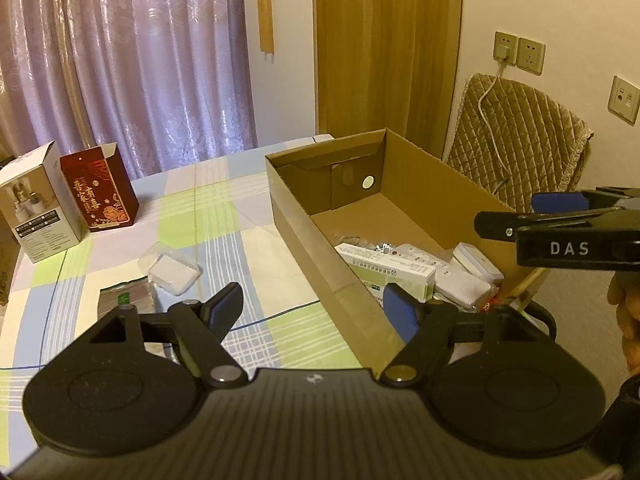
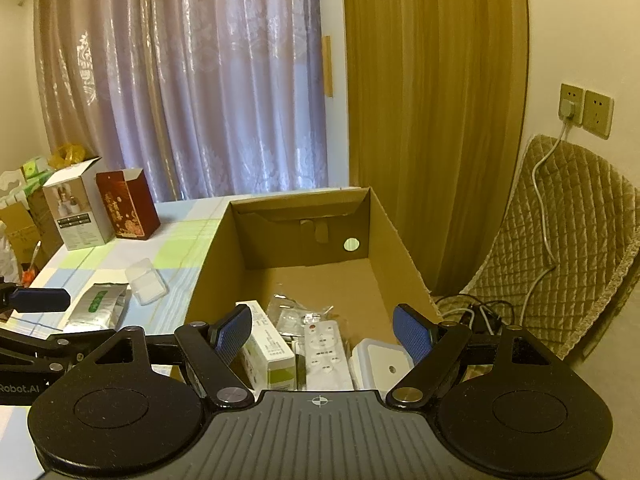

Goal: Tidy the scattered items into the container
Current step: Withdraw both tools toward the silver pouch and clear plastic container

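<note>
An open cardboard box (image 1: 304,220) (image 2: 216,264) stands on the checked tablecloth. Inside lie a white-green medicine carton (image 1: 394,270) (image 2: 266,350), a white power strip (image 2: 326,354), a white square case (image 2: 380,366) and a clear plastic bag (image 2: 290,310). Left of the box, on the cloth, lie a clear plastic case (image 1: 170,266) (image 2: 145,282) and a silver-green foil pouch (image 1: 127,298) (image 2: 98,304). My left gripper (image 1: 314,310) is open above the box's near left wall, empty. My right gripper (image 2: 322,334) is open above the box's near end, empty.
A white product box (image 1: 36,204) (image 2: 78,210) and a dark red gift box (image 1: 100,188) (image 2: 128,204) stand at the table's far left. A quilted chair (image 1: 516,140) (image 2: 560,240) with a cable sits right of the box. Curtains hang behind.
</note>
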`<state>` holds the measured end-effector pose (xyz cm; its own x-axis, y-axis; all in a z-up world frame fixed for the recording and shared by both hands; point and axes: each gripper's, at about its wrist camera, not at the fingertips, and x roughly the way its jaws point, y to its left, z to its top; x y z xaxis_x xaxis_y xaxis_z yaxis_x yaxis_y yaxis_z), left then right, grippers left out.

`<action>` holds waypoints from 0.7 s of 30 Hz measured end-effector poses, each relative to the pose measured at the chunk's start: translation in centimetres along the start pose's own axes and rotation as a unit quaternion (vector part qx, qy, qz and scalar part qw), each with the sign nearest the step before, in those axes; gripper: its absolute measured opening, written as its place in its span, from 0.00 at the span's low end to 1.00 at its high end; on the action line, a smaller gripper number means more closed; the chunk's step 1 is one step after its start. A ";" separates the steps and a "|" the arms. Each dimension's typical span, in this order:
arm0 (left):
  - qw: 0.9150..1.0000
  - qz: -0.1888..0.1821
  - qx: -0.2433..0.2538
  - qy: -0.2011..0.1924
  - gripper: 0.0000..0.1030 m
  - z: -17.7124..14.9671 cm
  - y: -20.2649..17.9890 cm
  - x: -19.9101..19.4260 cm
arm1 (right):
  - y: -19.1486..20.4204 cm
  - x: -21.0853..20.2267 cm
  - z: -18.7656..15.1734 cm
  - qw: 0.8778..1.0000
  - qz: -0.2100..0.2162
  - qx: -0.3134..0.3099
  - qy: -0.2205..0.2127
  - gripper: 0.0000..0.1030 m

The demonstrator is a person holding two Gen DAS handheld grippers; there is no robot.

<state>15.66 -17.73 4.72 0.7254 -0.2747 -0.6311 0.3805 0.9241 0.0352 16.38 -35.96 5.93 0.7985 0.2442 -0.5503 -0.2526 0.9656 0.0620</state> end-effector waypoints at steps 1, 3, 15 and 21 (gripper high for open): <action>1.000 0.001 -0.001 0.001 0.74 -0.1 0.1 -0.3 | 0.1 -0.3 0.0 1.000 0.000 0.000 0.000 0.81; 1.000 0.003 -0.002 0.002 0.78 -0.3 0.3 -0.8 | 0.3 -0.7 0.0 1.000 -0.001 0.001 0.001 0.81; 0.999 0.031 -0.017 0.009 0.93 -3.3 3.3 -5.0 | 3.2 -4.3 -1.3 1.000 0.017 -0.002 0.007 0.84; 0.996 0.069 -0.043 0.024 0.95 -6.1 7.0 -7.4 | 5.6 -5.7 -2.3 0.999 0.038 -0.007 0.008 1.00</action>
<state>9.42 -7.64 4.87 0.7389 -0.1314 -0.6608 0.2265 0.9722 0.0599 9.11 -32.13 7.49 0.7674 0.3152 -0.5583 -0.3195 0.9430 0.0932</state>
